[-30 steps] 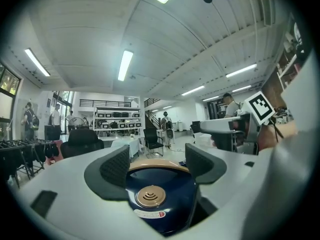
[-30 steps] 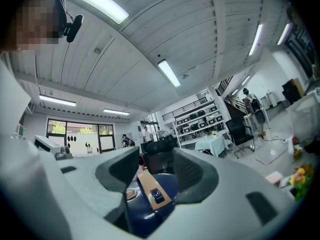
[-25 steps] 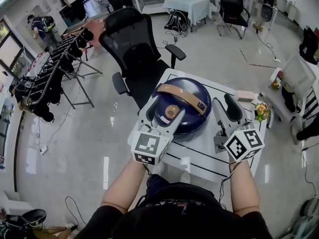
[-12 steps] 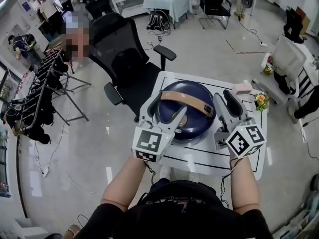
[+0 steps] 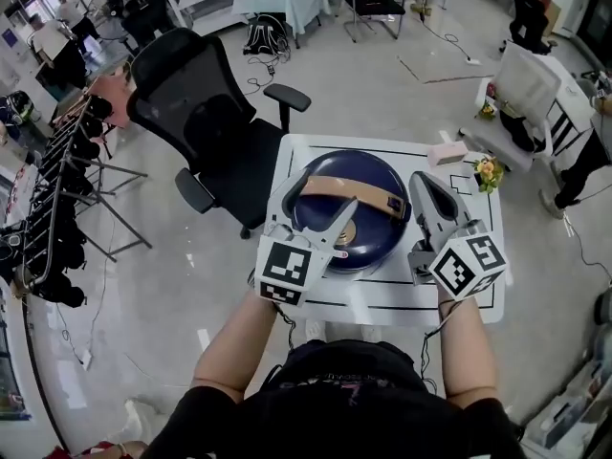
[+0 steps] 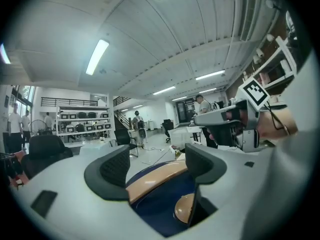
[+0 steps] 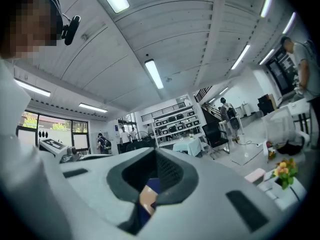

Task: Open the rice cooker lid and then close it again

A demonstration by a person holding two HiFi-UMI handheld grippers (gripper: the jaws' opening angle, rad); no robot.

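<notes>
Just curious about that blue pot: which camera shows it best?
The head view: nearly the whole rice cooker shows from above. The left gripper view catches part between its jaws; the right, a sliver.

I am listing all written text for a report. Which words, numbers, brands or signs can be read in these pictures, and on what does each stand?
No word or number can be read.
Dark label on the rice cooker handle: too small to read.
Left cube and right cube: black-and-white square patterns only, no letters.
</notes>
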